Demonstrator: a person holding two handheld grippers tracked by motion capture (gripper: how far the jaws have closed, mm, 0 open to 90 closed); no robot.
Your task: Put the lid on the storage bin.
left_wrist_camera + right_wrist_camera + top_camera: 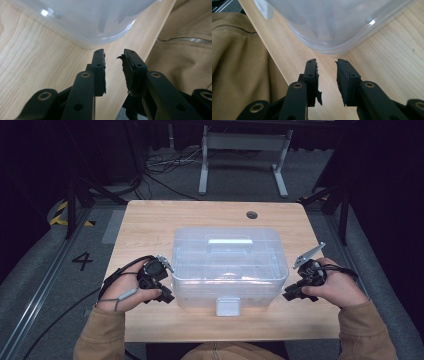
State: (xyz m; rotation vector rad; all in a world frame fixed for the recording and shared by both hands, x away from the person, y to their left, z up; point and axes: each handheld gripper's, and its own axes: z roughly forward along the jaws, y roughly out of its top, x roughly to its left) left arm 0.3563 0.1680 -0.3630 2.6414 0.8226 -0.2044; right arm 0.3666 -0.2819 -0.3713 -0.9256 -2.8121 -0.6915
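A clear plastic storage box (230, 270) with a lid, a top handle (229, 244) and a front latch (227, 306) stands in the middle of the wooden table (150, 220). My left gripper (167, 296) rests on the table at the box's near left corner, and my right gripper (289, 295) at its near right corner. In the left gripper view the jaws (113, 53) stand apart with nothing between them, just short of the box's rounded corner (100, 20). The right gripper (326, 62) is likewise open and empty, close to the box's corner (337, 22).
A round cable hole (252, 214) sits near the table's far edge. Beyond the table are floor cables and a white metal frame (245, 142). A tan jacket (239, 65) is at the near table edge. Bare wood lies left, right and behind the box.
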